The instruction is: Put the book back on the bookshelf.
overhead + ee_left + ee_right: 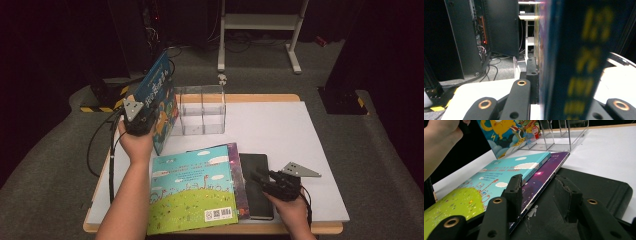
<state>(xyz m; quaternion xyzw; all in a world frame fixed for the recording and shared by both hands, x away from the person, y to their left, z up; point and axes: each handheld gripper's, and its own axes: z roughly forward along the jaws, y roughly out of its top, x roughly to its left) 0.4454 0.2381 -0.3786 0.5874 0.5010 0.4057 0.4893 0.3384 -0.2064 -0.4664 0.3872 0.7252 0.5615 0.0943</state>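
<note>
step: blue hardcover picture book point(159, 95) clamped upright by left gripper point(134, 116) | right gripper point(536, 192) jaws part-open, empty | next: book lowered into clear acrylic divider rack point(202, 111)

Just left of your right gripper's fingers point(515, 187) lies a large flat picture book point(192, 192) with a teal sky and green hill on its cover, its barcode corner towards you. Beyond those fingers, farther up the white rectangular tabletop point(280, 135), stands a clear plastic divided organiser point(202, 112), just right of your left gripper's fingers point(532, 75). Past the left fingers you'll see a tall black cabinet point(499, 27) with loose dark cables point(490, 70) on the grey carpet point(380, 150), and a white metal stand point(260, 22). What looks like yellow-and-black striped tape point(102, 102) lies on the floor left of them.
</note>
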